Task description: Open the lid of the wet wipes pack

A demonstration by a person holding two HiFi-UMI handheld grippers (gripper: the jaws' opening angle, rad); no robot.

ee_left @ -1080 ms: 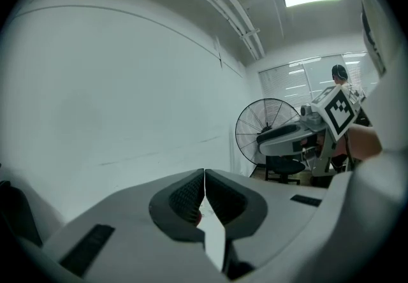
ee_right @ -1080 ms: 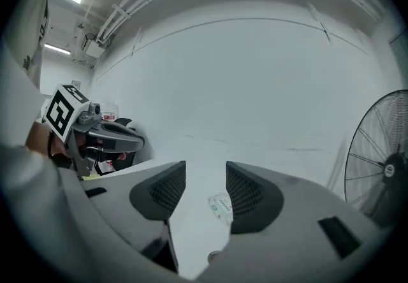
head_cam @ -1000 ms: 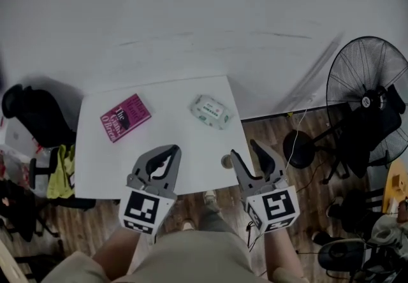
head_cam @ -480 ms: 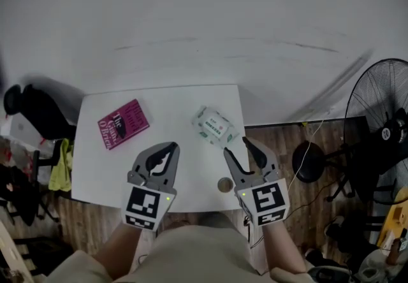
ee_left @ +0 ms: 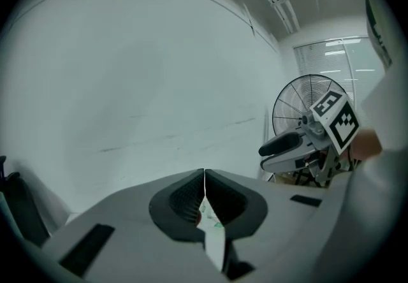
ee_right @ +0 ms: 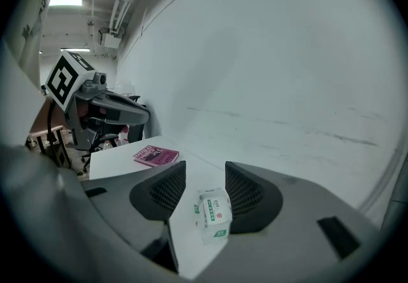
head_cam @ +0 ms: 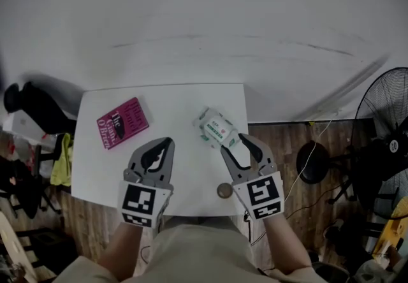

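Note:
The wet wipes pack (head_cam: pixel 217 127), white with green print and its lid shut, lies on the right half of the white table (head_cam: pixel 172 100). My right gripper (head_cam: pixel 234 145) stands open just behind the pack, its tips at the pack's near end. In the right gripper view the pack (ee_right: pixel 213 213) lies flat on the table between the open right gripper (ee_right: pixel 204 186) jaws, which do not touch it. My left gripper (head_cam: pixel 167 143) hovers over the table's middle, shut on nothing. Its jaws meet in the left gripper view (ee_left: pixel 204 176).
A pink book (head_cam: pixel 122 122) lies on the table's left half, also in the right gripper view (ee_right: pixel 156 156). A small round brown object (head_cam: pixel 224 190) sits near the table's front edge. A black chair (head_cam: pixel 32 109) stands left and a floor fan (head_cam: pixel 389 116) right.
My right gripper has moved forward and left until its open tips reach the wipes pack. The left gripper has barely shifted. The pack has not moved on the table.

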